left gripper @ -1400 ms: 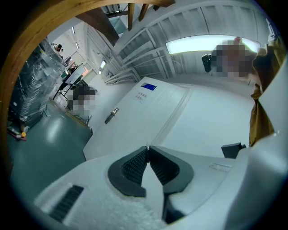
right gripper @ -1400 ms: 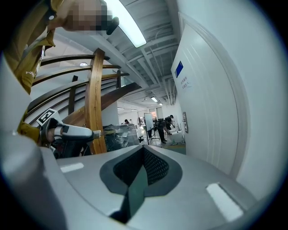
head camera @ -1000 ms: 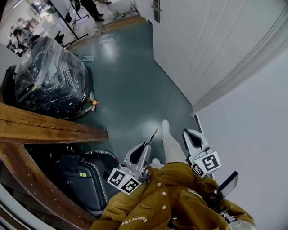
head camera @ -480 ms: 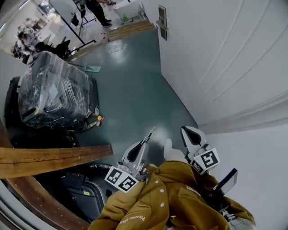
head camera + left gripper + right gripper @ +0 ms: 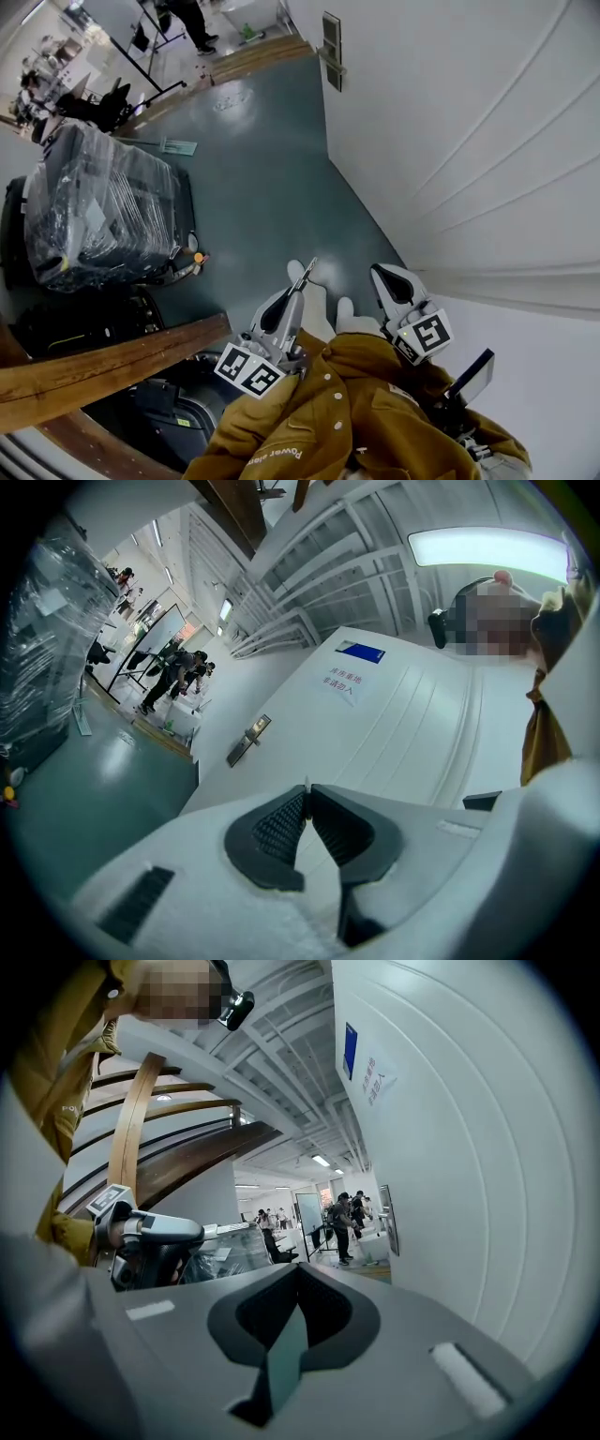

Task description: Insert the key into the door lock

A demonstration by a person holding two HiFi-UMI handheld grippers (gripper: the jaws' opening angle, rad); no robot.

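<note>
The door lock [image 5: 331, 52], a dark plate with a lever handle, sits far ahead on the white door [image 5: 450, 141]. In the left gripper view the door lock [image 5: 248, 740] is small, ahead and left of the jaw tips. My left gripper [image 5: 298, 289] is shut on a thin metal key [image 5: 307, 272], which sticks out forward over the green floor. A sliver of the key [image 5: 307, 787] shows between the closed pads. My right gripper [image 5: 382, 272] is beside it, nearer the door, shut and holding nothing. From the right gripper [image 5: 298, 1269] the lock [image 5: 388, 1220] appears on the wall to the right.
A black load wrapped in plastic film [image 5: 103, 206] stands at the left. A curved wooden rail [image 5: 112, 361] crosses the lower left above a dark suitcase [image 5: 159, 412]. Several people [image 5: 187, 19] and a board on a stand are far down the corridor.
The view has advanced along the white door: the lock plate came into sight and nearer, the wooden rail slid back to the lower left. Both grippers keep their pose, the left still shut on the key.
</note>
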